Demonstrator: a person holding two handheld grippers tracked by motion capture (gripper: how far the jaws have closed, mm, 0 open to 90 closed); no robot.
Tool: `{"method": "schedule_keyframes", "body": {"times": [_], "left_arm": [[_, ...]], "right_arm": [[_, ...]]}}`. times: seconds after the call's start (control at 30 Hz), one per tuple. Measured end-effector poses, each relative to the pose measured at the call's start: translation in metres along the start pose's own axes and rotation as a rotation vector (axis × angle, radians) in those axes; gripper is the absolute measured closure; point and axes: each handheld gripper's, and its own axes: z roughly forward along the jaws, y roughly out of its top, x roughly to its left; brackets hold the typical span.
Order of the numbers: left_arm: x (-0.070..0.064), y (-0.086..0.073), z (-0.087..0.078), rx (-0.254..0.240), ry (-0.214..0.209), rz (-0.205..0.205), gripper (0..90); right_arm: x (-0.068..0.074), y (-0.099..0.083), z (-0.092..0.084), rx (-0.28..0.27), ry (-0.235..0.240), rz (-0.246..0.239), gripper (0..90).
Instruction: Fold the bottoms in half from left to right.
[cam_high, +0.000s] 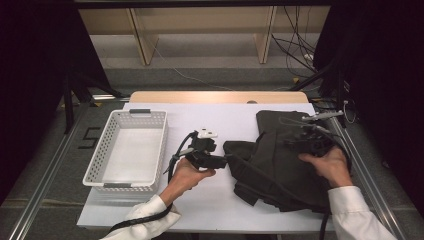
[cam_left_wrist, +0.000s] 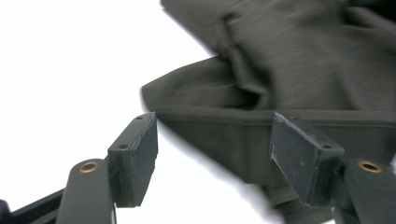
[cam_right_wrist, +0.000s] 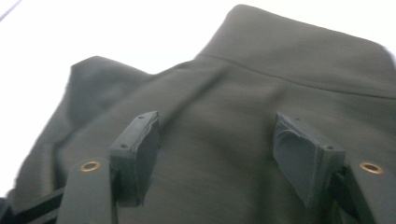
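Note:
A dark olive garment (cam_high: 280, 160) lies crumpled on the right half of the white table (cam_high: 210, 200). My left gripper (cam_high: 224, 161), held in a hand at mid-table, points right at the garment's left edge. In the left gripper view its jaws stand apart, and the garment's folded hem (cam_left_wrist: 219, 130) runs across the gap just beyond the pads (cam_left_wrist: 135, 154); nothing is pinched. My right gripper (cam_high: 294, 142) hovers over the right part of the garment. In the right gripper view the cloth (cam_right_wrist: 243, 88) spreads under the open gripper (cam_right_wrist: 215, 154), and its pads are not pressing on it.
A white perforated basket (cam_high: 161, 145) stands on the table's left side with nothing in it. Cables trail from both grippers. A wooden board edge (cam_high: 215, 96) lies behind the table. Metal rails run along both sides, and cables crowd the back right.

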Motion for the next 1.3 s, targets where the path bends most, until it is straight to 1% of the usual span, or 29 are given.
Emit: {"method": "schedule_keyframes", "body": {"times": [0.07,0.13,0.17,0.2,0.23,0.27,0.3,0.33,0.4,0.43,0.5,0.57,0.67,0.77,0.8,0.87,0.9,0.97,1.03,1.07,1.13,1.2,1.23,1.3], "left_arm": [[0.005,-0.001,0.007,0.014,0.024,-0.019,31.5],[0.008,0.0,0.016,0.024,0.057,-0.021,31.2],[0.009,0.001,0.021,0.028,0.069,-0.024,31.2],[0.011,0.003,0.026,0.032,0.073,-0.037,31.2],[0.013,0.004,0.031,0.034,0.074,-0.054,31.1],[0.014,0.006,0.038,0.043,0.079,-0.061,31.2],[0.015,0.008,0.042,0.048,0.084,-0.06,31.2],[0.015,0.01,0.048,0.053,0.088,-0.062,31.1],[0.015,0.014,0.058,0.064,0.094,-0.072,31.3],[0.015,0.017,0.064,0.07,0.099,-0.075,31.7],[0.015,0.022,0.073,0.084,0.113,-0.072,32.4],[0.017,0.026,0.083,0.092,0.127,-0.085,32.8],[0.023,0.028,0.097,0.119,0.135,-0.12,34.1],[0.029,0.027,0.107,0.146,0.153,-0.13,37.9],[0.03,0.027,0.11,0.153,0.15,-0.145,39.5],[0.032,0.026,0.116,0.155,0.143,-0.147,47.0],[0.032,0.026,0.119,0.161,0.142,-0.138,50.7],[0.032,0.023,0.123,0.177,0.127,-0.135,62.9],[0.031,0.02,0.124,0.189,0.121,-0.13,80.0],[0.03,0.018,0.123,0.192,0.115,-0.119,87.5],[0.027,0.015,0.117,0.206,0.092,-0.095,88.3],[0.022,0.01,0.106,0.215,0.064,-0.059,88.4],[0.019,0.007,0.099,0.22,0.043,-0.045,88.5],[0.012,-0.003,0.084,0.232,-0.009,-0.033,88.4]], "right_arm": [[0.014,-0.001,0.006,-0.001,0.0,-0.024,33.0],[0.024,-0.003,0.012,-0.014,0.014,-0.031,33.1],[0.029,-0.005,0.014,-0.003,0.015,-0.037,32.9],[0.032,-0.006,0.016,0.004,0.012,-0.05,32.7],[0.035,-0.008,0.017,-0.008,0.015,-0.05,32.8],[0.037,-0.011,0.017,-0.016,0.027,-0.048,32.8],[0.04,-0.014,0.019,-0.013,0.032,-0.056,32.6],[0.041,-0.015,0.019,-0.017,0.031,-0.062,32.5],[0.043,-0.021,0.019,-0.029,0.038,-0.055,32.1],[0.043,-0.022,0.018,-0.031,0.033,-0.057,31.9],[0.042,-0.026,0.015,-0.045,0.035,-0.053,32.1],[0.04,-0.029,0.013,-0.048,0.034,-0.052,32.1],[0.037,-0.032,0.011,-0.052,0.036,-0.045,32.2],[0.033,-0.032,0.009,-0.054,0.033,-0.036,32.1],[0.032,-0.032,0.009,-0.056,0.035,-0.035,32.1],[0.031,-0.032,0.009,-0.059,0.038,-0.033,31.4],[0.031,-0.032,0.009,-0.06,0.039,-0.034,31.0],[0.031,-0.033,0.009,-0.062,0.039,-0.032,30.0],[0.03,-0.033,0.008,-0.066,0.039,-0.028,29.4],[0.029,-0.033,0.009,-0.069,0.04,-0.025,29.4],[0.028,-0.034,0.008,-0.071,0.034,-0.02,29.4],[0.026,-0.035,0.008,-0.07,0.033,-0.015,29.4],[0.026,-0.035,0.008,-0.072,0.033,-0.014,29.3],[0.025,-0.036,0.007,-0.075,0.03,-0.014,29.4]]}}
